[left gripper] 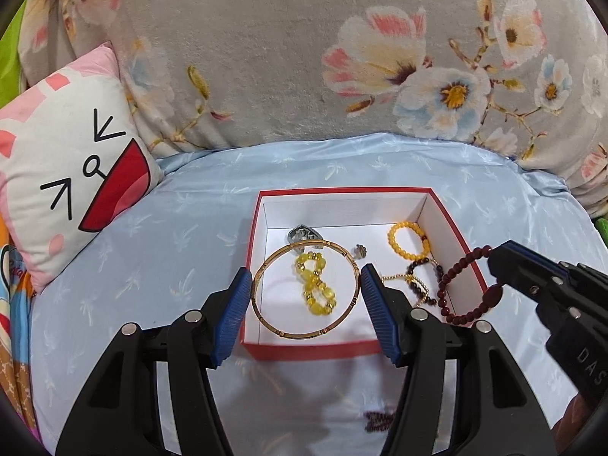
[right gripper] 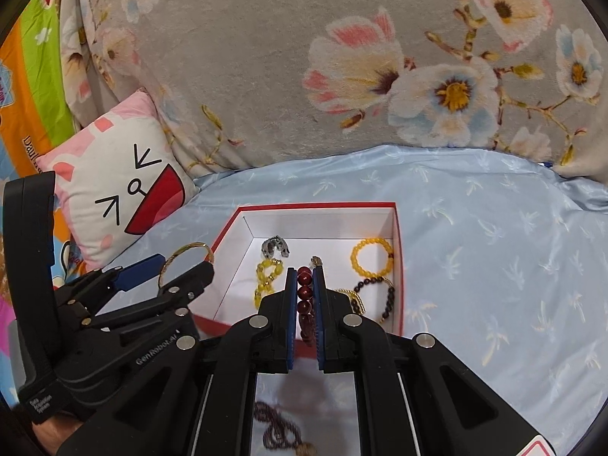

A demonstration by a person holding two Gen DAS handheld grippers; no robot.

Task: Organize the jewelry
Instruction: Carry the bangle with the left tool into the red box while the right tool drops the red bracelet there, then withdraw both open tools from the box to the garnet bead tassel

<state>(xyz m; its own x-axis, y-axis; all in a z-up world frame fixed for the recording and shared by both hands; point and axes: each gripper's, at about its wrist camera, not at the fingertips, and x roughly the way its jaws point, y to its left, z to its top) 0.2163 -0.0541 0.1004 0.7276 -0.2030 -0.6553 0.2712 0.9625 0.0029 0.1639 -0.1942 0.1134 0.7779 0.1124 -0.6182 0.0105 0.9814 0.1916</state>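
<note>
**Two bracelets held over the red box**

The left gripper point(left gripper: 304, 304) pinches a gold bangle point(left gripper: 306, 289); the right gripper point(right gripper: 305, 300) clamps a dark red bead bracelet point(left gripper: 469, 285), both above the bed's red box point(left gripper: 262, 205). Released early, either could miss the box.

A home bedroom: a blue bedsheet point(left gripper: 190, 266), floral blanket point(left gripper: 285, 57) and cartoon-face pillow point(left gripper: 76, 174).
</note>
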